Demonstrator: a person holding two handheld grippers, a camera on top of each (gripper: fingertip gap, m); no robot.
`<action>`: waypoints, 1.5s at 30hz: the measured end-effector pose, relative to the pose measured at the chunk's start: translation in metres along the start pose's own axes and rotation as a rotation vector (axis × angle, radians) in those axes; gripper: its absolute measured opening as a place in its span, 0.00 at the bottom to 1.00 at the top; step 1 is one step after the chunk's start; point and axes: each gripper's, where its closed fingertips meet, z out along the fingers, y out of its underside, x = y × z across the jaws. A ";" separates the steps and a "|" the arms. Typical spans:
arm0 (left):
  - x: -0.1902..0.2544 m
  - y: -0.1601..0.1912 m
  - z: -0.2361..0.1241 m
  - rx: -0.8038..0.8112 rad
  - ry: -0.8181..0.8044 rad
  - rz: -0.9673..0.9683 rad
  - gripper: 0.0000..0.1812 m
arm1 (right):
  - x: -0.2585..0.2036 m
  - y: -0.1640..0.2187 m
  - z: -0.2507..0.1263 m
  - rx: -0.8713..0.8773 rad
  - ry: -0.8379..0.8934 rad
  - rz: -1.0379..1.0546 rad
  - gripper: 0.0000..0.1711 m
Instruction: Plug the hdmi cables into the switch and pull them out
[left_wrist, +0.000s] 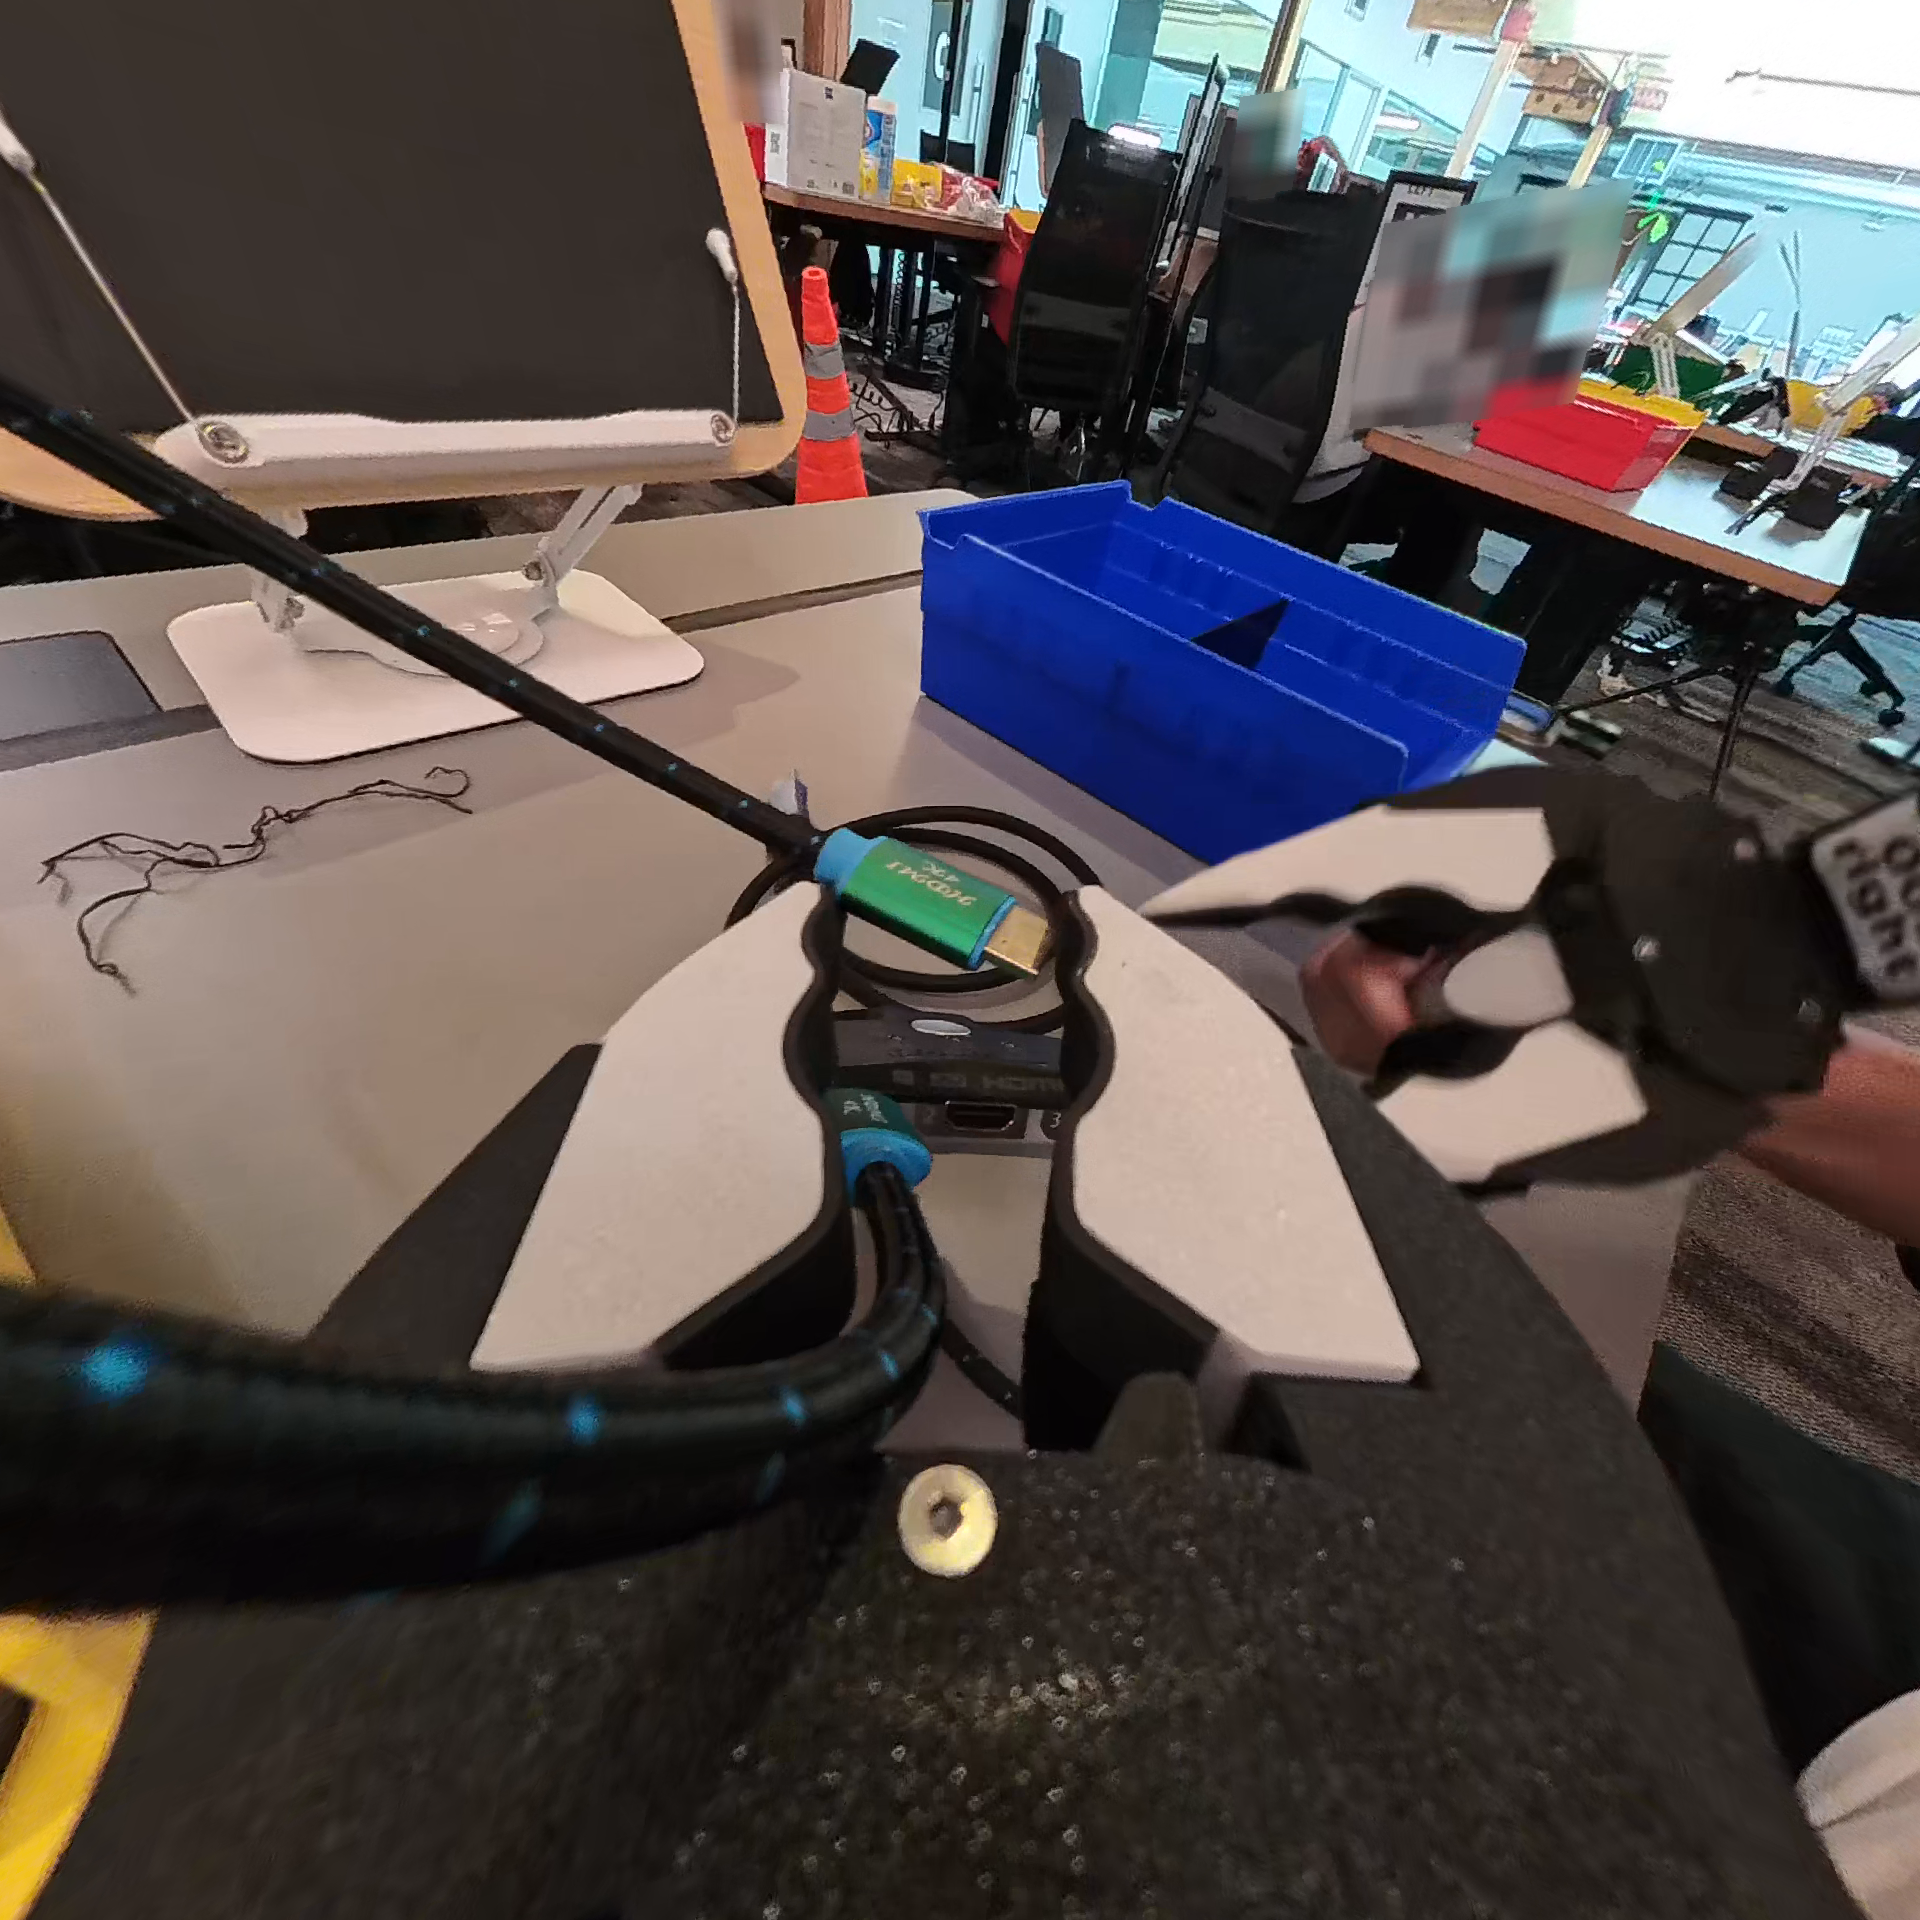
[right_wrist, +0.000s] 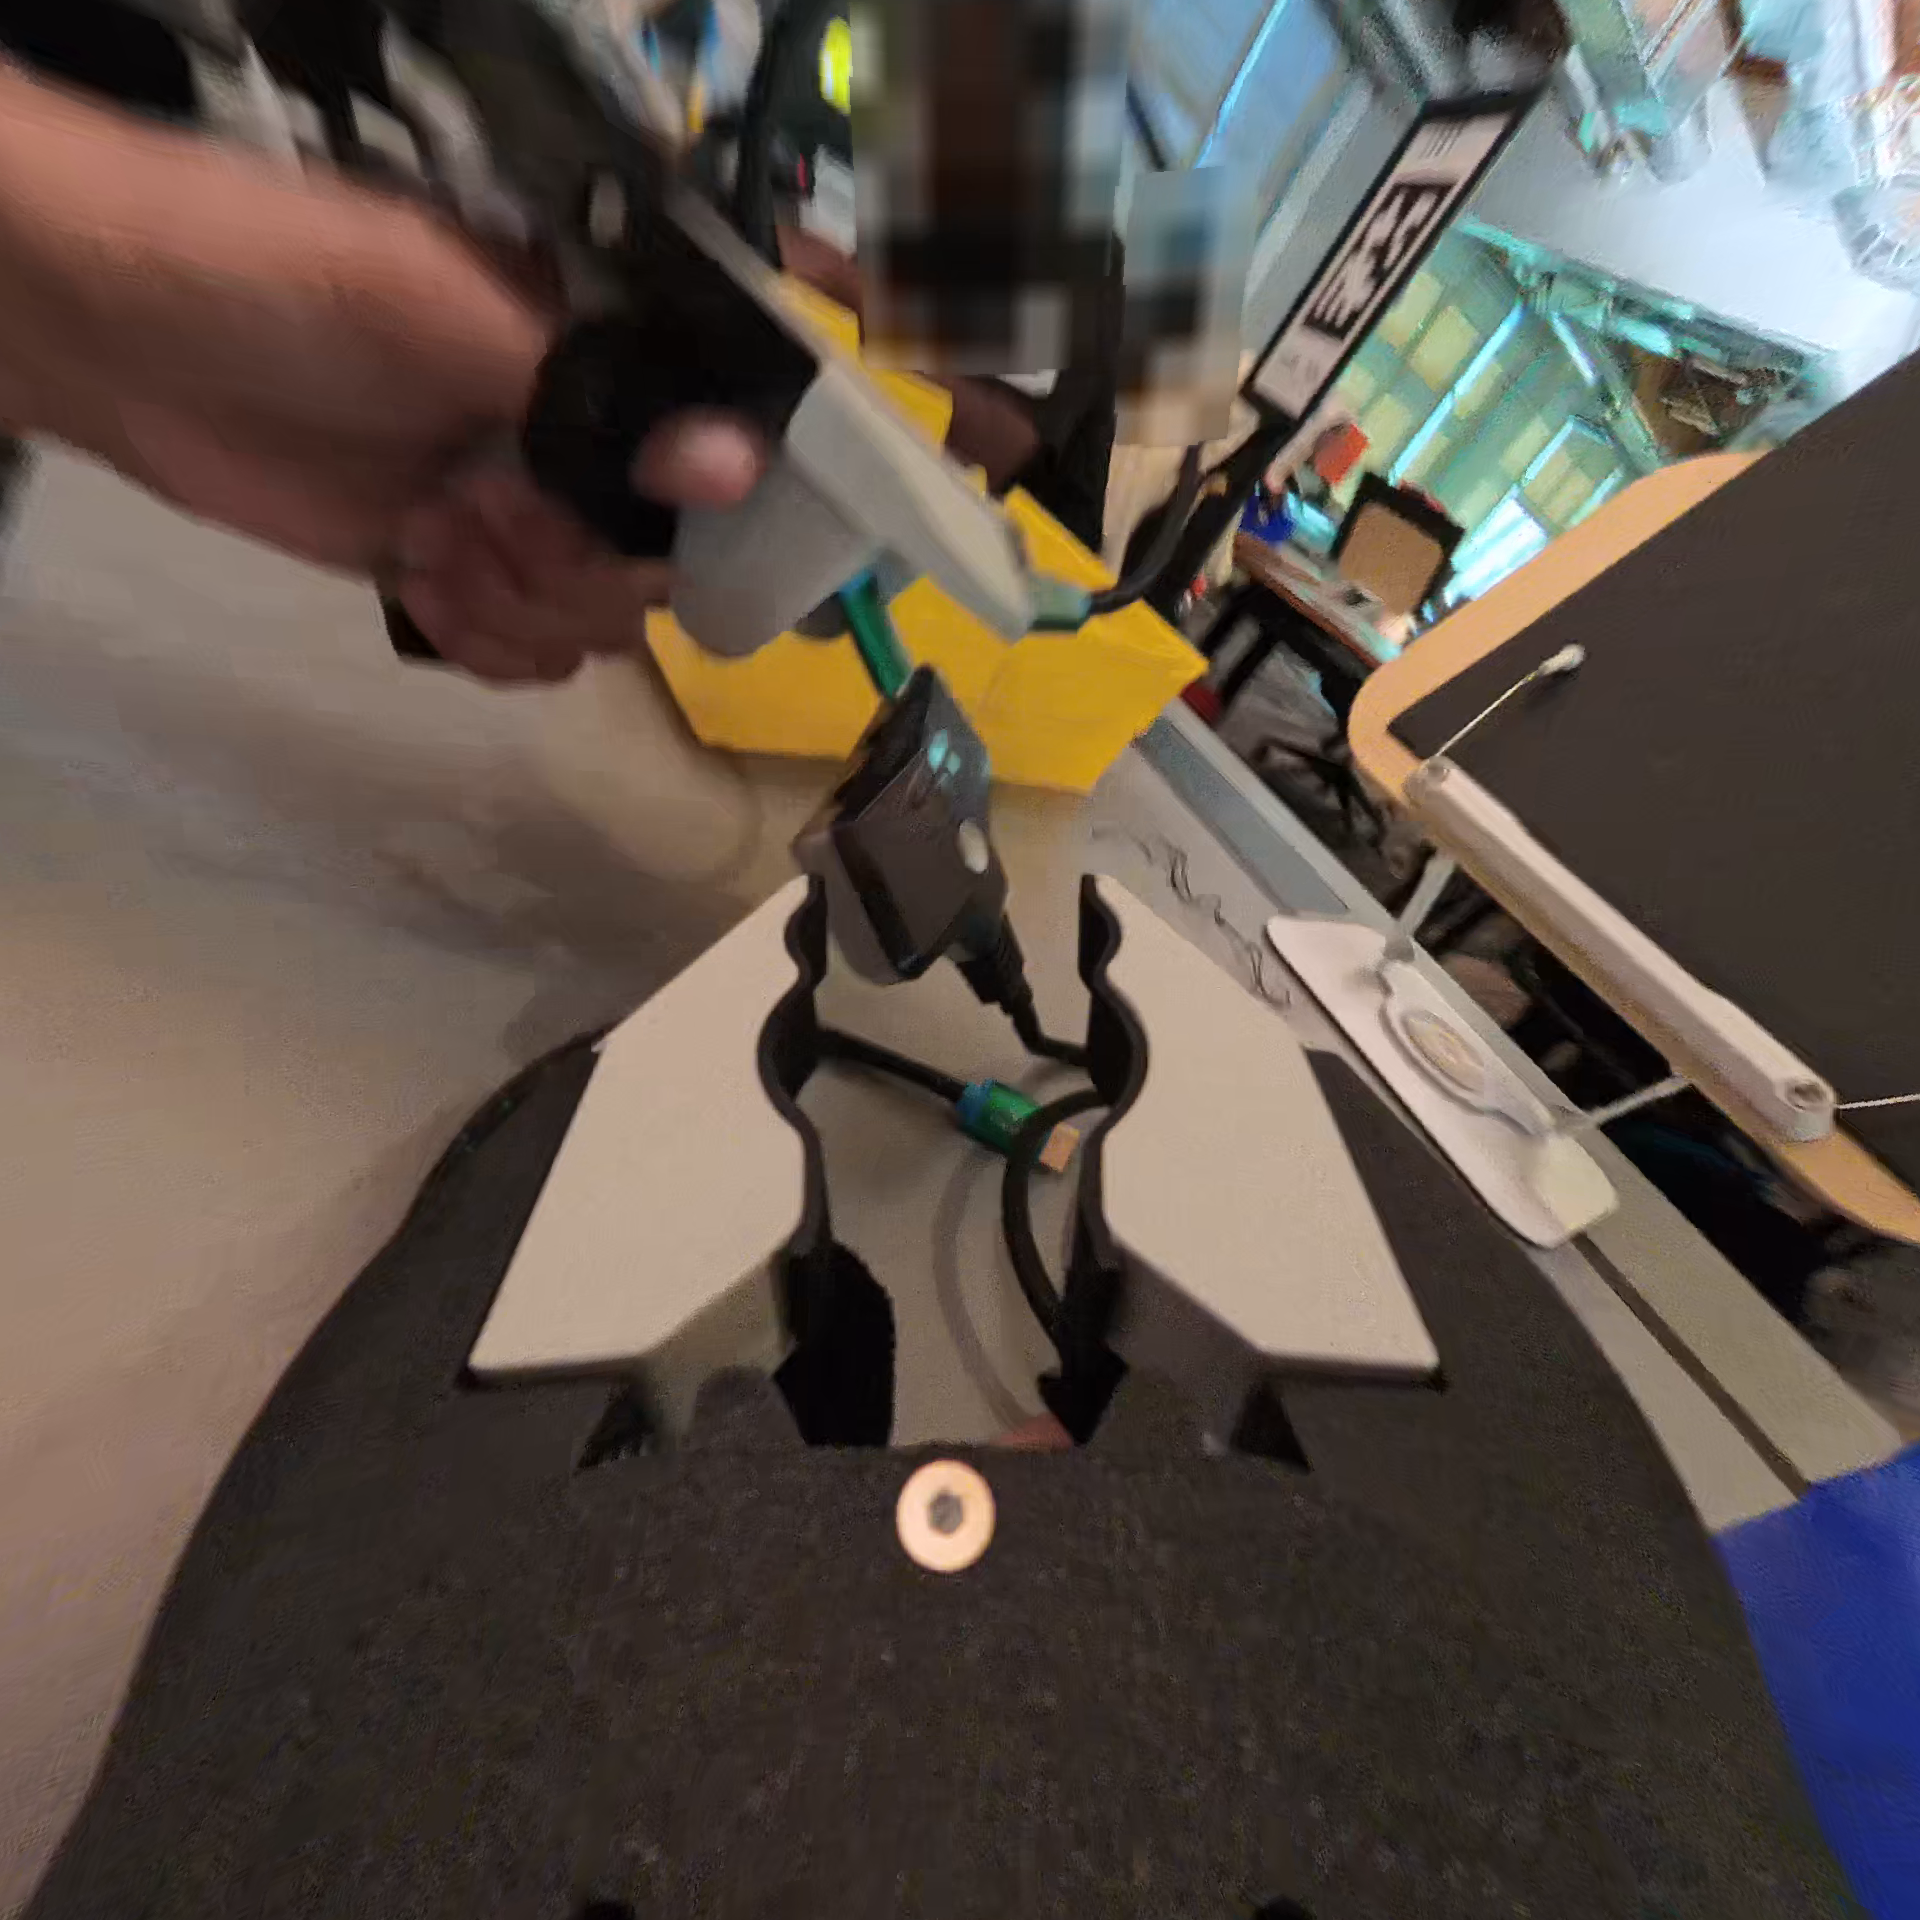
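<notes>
1. HDMI switch (left_wrist: 956, 1055) & both cables are carried by a grey table (left_wrist: 416, 1039), near its front edge.
2. Blue bin (left_wrist: 1143, 707) is seen behind the switch; yellow bin (right_wrist: 1091, 665) is seen past it in the right wrist view.
3. Left gripper (left_wrist: 943, 935) is held low over the switch, w/ jaws parted wider than the plug betw. them. The plugged connector (left_wrist: 873, 1127) is touched by the inner edge of one finger only; the other finger is kept apart from it. Nothing is seen clamped.
4. Right gripper (right_wrist: 945, 894) is held just beside the switch, jaws parted, nothing gripped or touched. The switch is framed at its fingertips.
5. Plugged cable (left_wrist: 416, 1434), black braid w/ blue flecks, is looped back thru the left jaws & out to the side.
6. Loose cable (left_wrist: 416, 623) is stretched across the table, away from the switch.
7. Switch: small black box. One port is filled and the next port is seen bare. Whether it is lifted off the table can't be told.
8. Loose plug (left_wrist: 930, 914), green shell w/ gold tip, is laid on a thin black cord coil (left_wrist: 790, 883) just behind the switch, unplugged.
</notes>
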 end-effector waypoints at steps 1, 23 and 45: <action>0.001 0.000 0.000 -0.002 0.003 -0.001 0.22 | -0.006 0.007 0.009 -0.054 0.020 -0.038 0.30; 0.002 0.073 -0.001 -0.282 -0.073 0.147 0.24 | 0.122 0.012 0.032 -0.225 0.207 -0.275 0.11; -0.022 0.115 0.059 -0.575 -0.155 0.265 0.52 | 0.086 0.043 -0.003 -0.222 0.285 -0.226 0.11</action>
